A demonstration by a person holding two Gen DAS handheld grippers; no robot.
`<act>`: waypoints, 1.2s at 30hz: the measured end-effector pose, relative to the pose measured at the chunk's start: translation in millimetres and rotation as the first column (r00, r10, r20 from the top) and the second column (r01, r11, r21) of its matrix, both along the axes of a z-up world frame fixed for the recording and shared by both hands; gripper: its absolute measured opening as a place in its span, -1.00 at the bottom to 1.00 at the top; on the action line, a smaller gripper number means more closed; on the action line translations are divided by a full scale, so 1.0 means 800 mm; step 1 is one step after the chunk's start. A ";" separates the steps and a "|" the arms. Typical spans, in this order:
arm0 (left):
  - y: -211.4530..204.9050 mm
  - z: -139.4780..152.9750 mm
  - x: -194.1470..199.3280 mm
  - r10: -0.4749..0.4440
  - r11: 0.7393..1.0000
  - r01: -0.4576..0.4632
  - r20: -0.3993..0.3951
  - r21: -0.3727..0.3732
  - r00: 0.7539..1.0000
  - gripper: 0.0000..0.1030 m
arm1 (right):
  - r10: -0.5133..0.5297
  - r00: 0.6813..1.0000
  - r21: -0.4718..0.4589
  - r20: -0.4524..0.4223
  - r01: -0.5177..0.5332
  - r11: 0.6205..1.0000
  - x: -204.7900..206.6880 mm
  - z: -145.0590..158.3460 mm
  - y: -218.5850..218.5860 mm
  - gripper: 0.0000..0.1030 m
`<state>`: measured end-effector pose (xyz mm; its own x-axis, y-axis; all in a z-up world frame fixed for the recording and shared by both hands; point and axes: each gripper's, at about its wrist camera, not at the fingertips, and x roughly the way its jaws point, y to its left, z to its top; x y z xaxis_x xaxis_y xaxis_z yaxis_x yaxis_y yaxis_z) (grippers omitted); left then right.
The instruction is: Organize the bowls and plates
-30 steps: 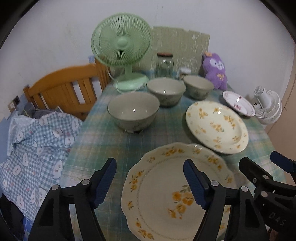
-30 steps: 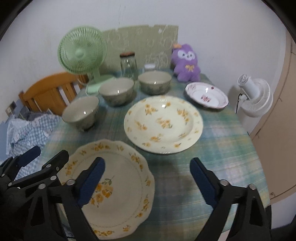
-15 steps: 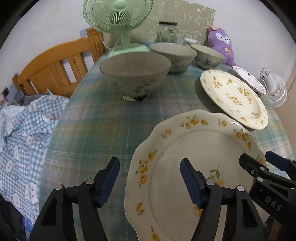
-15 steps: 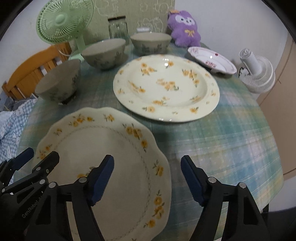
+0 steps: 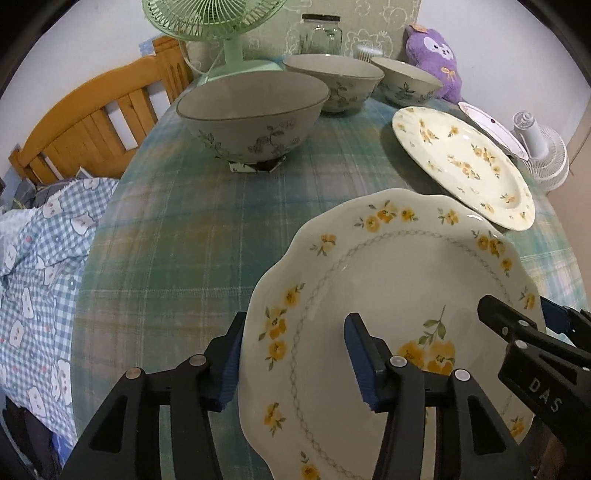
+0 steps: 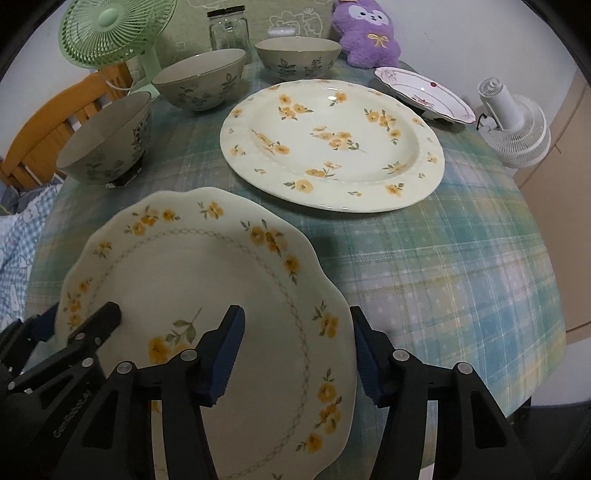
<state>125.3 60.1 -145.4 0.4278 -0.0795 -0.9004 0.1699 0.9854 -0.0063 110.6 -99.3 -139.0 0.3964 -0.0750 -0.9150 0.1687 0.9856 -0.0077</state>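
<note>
Nearest, the scalloped plate [image 5: 388,314] is being straddled at two opposite rims, presumably so that a wide, flat piece can be lifted level. In the left wrist view the left gripper [image 5: 293,360] is being closed across the rim at 9 o'clock, one blue pad outside the edge and one over the plate's face. In the right wrist view the right gripper [image 6: 297,356] is being closed across the rim at 3 o'clock in the same way. Both pairs of tongs are being seen apart, rim between them, pads not yet pressing.

The plate is being kept at 6 o'clock on the checked tablecloth [image 6: 443,266], nearest the table's edge. Beyond it, at about 1 o'clock in the right wrist view, the round flowered plate [image 6: 332,147] is lying flat, likely the base for stacking. Three grey-green bowls [image 6: 107,147] are being ranged from 10 to 12 o'clock, and a small pink-rimmed plate [image 6: 424,92] at 2 o'clock.

Farthest, a green fan [image 6: 110,29], a glass jar [image 6: 229,27] and a purple plush toy [image 6: 369,33] are being cut off by the frame's top. The near edge of the scalloped plate is being hidden under the gripper bodies, so contact beneath cannot be judged.
</note>
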 end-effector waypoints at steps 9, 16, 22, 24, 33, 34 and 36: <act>-0.033 0.025 -0.013 -0.051 0.999 0.051 -0.008 0.003 0.999 0.04 | -0.055 0.998 -0.002 -0.012 0.055 0.998 -0.020 0.027 -0.030 0.16; -0.079 0.041 -0.019 -0.083 0.997 0.083 0.027 0.007 0.996 0.05 | -0.082 0.996 -0.006 0.021 0.082 0.997 -0.031 0.042 -0.074 0.16; -0.138 0.049 -0.021 -0.081 0.997 0.080 0.050 0.015 0.995 0.05 | -0.079 0.996 -0.008 0.031 0.079 0.997 -0.034 0.048 -0.133 0.16; -0.159 0.053 -0.023 -0.080 0.997 0.080 0.058 0.010 0.995 0.06 | -0.076 0.996 -0.019 0.046 0.077 0.997 -0.035 0.054 -0.156 0.16; -0.258 0.048 -0.022 -0.037 0.999 0.037 0.050 0.000 0.998 0.06 | -0.038 0.998 -0.019 0.047 0.038 0.999 -0.028 0.051 -0.255 0.16; -0.269 0.046 -0.021 -0.034 0.999 0.034 0.048 0.001 0.998 0.06 | -0.035 0.998 -0.018 0.045 0.036 0.999 -0.028 0.049 -0.265 0.16; -0.289 0.043 -0.019 -0.035 0.999 0.035 0.043 0.008 0.998 0.06 | -0.037 0.998 -0.011 0.041 0.038 0.999 -0.026 0.045 -0.286 0.16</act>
